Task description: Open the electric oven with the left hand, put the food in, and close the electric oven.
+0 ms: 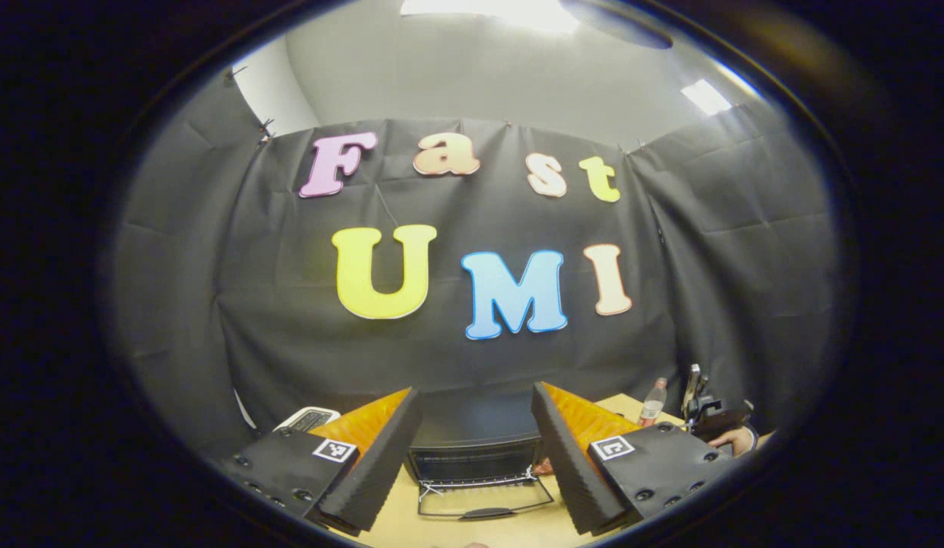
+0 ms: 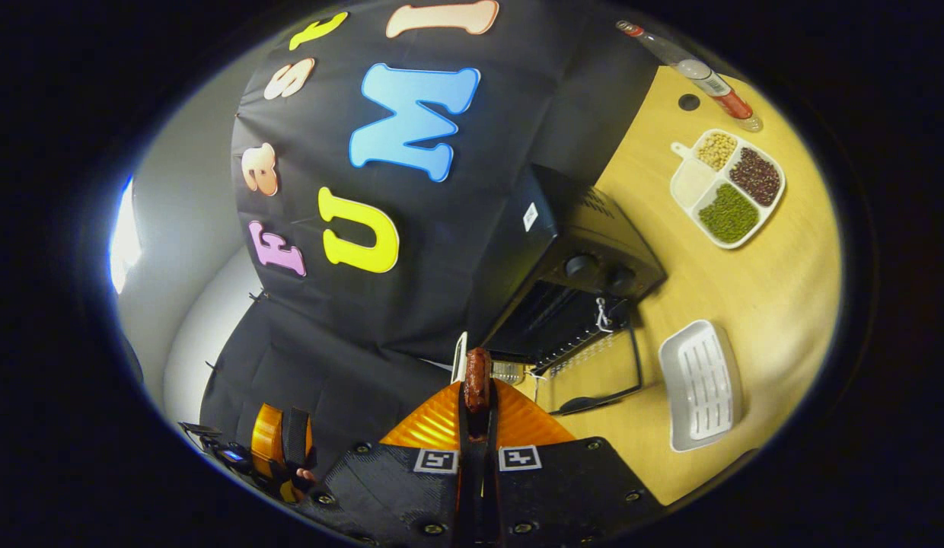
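Black and boxy, the electric oven (image 1: 476,445) is sitting on the pale wooden worktop (image 1: 472,529) against the booth's cloth wall, and its glass door (image 1: 483,498) is lying folded down flat toward the camera, its dark handle at the near edge. In the left gripper view, the left gripper (image 1: 476,457) is hovering above the worktop in front of the oven with its two fingers spread wide apart and nothing between them; the open oven mouth is showing in the gap. Off to the right in that view, a hand (image 1: 735,440) is holding the other gripper, and a clear bottle (image 1: 652,403) is standing on the worktop nearby.

In the right gripper view, the right gripper (image 2: 477,396) is squeezing a dark reddish-brown sausage (image 2: 477,378) between its closed fingers, the food sticking out past the tips. It is hanging in the air near the oven (image 2: 575,266), apart from the lowered door (image 2: 594,373), and the picture is tilted so the worktop (image 2: 776,289) is running up the right side. Two knobs are showing on the oven's front panel. A white ridged tray (image 2: 700,384) is lying beside the open door, and farther along a white divided dish (image 2: 727,186) is holding beans and grains in separate compartments. A bottle with a red band (image 2: 700,72) is lying near the far edge. At the lower left of this view, the left gripper is appearing in a hand.
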The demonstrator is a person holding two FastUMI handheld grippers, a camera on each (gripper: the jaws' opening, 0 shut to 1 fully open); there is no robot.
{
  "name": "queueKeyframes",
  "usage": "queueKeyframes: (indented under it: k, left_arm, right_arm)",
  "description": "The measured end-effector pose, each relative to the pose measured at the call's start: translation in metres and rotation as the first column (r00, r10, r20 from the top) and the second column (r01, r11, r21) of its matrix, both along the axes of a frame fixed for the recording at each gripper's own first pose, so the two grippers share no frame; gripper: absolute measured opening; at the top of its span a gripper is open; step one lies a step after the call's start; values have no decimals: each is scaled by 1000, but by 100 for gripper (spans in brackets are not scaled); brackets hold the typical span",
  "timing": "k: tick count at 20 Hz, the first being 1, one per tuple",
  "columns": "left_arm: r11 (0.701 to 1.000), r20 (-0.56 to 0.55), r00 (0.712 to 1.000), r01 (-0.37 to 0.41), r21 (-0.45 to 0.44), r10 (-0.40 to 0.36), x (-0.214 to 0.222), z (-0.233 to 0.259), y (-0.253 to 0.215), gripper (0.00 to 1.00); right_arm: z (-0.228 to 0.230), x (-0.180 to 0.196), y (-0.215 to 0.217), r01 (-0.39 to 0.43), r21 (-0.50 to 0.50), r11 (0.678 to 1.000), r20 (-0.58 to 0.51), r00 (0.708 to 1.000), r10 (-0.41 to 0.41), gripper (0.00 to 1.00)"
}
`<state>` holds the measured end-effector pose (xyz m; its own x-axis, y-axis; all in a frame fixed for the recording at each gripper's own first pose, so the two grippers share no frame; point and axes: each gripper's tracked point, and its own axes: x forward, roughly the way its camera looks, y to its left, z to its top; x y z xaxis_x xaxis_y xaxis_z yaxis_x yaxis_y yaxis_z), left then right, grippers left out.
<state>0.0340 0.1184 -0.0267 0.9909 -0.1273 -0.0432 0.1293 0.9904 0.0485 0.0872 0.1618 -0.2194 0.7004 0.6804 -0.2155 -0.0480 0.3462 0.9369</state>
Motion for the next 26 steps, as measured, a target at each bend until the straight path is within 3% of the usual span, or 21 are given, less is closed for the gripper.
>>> queueKeyframes:
  k: [6,14,20,26]
  left_arm:
    - [999,39,999,4,-43,-3,-12,19,53,97]
    - [998,-11,999,-51,-44,51,-15,1,125,96]
    - [993,-74,992,-106,-43,103,-4,-25,171,96]
    - [988,-126,984,-139,-64,130,15,-44,198,97]
  right_arm:
    - [-15,32,55,30,-22,999,22,999,-29,5]
    - [-85,95,95,115,-71,991,-88,989,-121,5]
    - [-121,148,97,275,-50,960,-152,948,-279,5]
    - [-144,185,98,436,-22,900,-176,884,-432,5]
